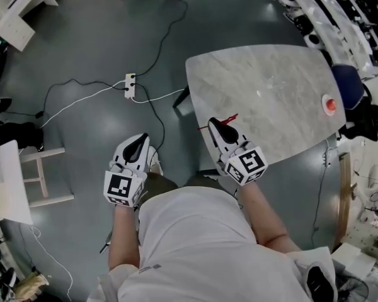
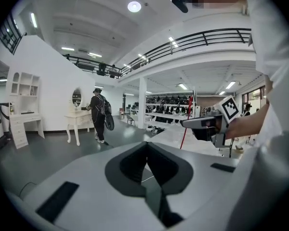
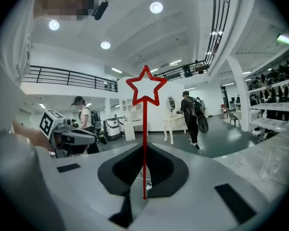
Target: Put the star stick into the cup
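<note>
The right claw (image 3: pixel 145 150), at low centre of frame, is clamped on a thin red star-topped stick (image 3: pixel 145 124) that points straight out along the jaws. The left claw (image 2: pixel 147 148) is closed and empty. At lower right, on the grey marble table (image 3: pixel 284 153), stands what may be a clear cup (image 3: pixel 268 168), nearer the right claw.

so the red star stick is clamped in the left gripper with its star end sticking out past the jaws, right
Not the left. The right gripper is shut on the red star stick, with its star end sticking out past the jaws; the right gripper view shows this. The left gripper has its jaws together with nothing between them.
</note>
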`<act>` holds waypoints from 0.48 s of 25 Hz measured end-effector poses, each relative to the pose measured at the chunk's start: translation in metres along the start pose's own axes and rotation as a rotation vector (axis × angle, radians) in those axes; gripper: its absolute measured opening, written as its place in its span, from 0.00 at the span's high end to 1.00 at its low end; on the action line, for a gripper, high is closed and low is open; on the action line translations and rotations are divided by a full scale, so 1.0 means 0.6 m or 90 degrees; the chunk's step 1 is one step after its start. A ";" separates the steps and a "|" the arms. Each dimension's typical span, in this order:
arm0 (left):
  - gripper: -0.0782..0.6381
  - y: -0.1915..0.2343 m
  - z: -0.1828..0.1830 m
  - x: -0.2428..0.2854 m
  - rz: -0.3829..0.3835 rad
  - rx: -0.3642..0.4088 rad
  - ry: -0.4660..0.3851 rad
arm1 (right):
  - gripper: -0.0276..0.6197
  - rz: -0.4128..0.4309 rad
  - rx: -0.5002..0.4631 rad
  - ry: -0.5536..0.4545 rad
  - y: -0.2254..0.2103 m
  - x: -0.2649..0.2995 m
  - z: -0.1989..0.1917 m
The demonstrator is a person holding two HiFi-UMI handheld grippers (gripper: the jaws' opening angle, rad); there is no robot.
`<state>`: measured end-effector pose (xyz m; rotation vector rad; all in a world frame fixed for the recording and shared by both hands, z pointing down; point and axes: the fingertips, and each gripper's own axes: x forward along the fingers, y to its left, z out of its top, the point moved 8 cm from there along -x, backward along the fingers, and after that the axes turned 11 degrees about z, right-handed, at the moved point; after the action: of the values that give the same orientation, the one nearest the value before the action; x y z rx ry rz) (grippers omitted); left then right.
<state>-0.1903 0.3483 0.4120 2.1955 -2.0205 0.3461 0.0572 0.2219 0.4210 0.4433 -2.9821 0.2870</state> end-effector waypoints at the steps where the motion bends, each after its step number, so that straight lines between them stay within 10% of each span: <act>1: 0.89 0.031 0.001 0.017 -0.012 -0.007 -0.001 | 0.92 -0.011 0.001 0.003 -0.005 0.026 0.005; 12: 0.89 0.278 0.033 0.188 -0.187 0.016 0.000 | 0.92 -0.166 0.028 0.007 -0.045 0.229 0.046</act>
<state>-0.3462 0.2199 0.4131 2.4597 -1.6668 0.3353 -0.0675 0.1529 0.4177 0.8234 -2.8666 0.3275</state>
